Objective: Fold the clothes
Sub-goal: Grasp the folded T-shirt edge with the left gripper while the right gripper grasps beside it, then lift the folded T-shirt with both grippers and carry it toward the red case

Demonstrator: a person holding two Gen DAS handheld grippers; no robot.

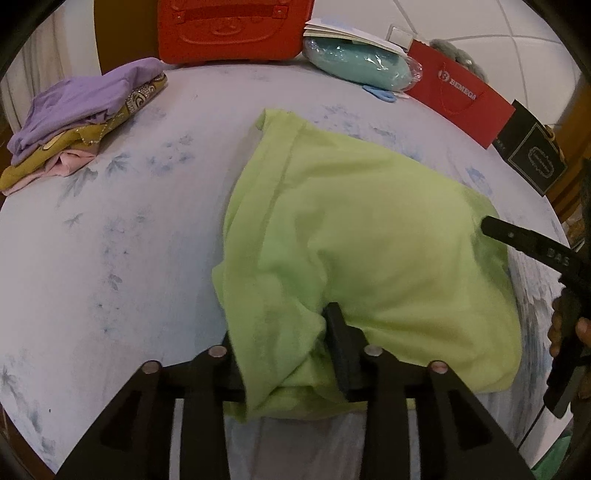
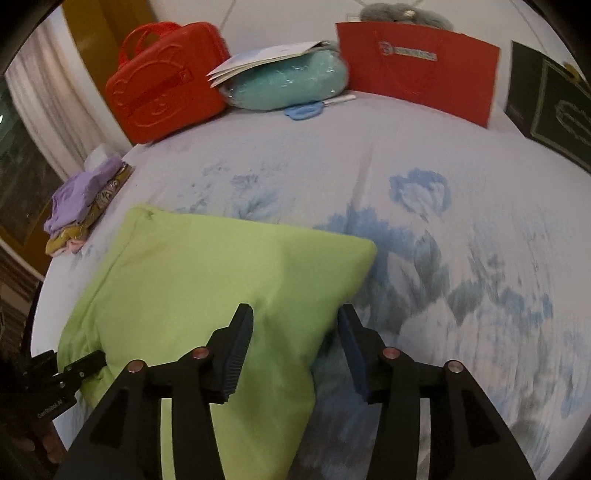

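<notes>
Lime-green fabric is what you are working with: the green garment lies partly folded on the bed, over a pale sheet printed with blue flowers. Your left gripper has its jaws pinching a bunched edge of the garment at the near side, with cloth draped over one finger so only the other finger shows clearly. Your right gripper has its jaws spread wide, one finger over the green cloth and the other over the bare sheet just beside the garment's edge; the jaws hold nothing. From the left wrist view, the right gripper comes in at the far right side of the garment. At the far left of the bed sits a stack of folded clothes, lilac on top. Along the far edge stand a red case, a teal bundle in plastic, a red paper bag and a dark box
</notes>
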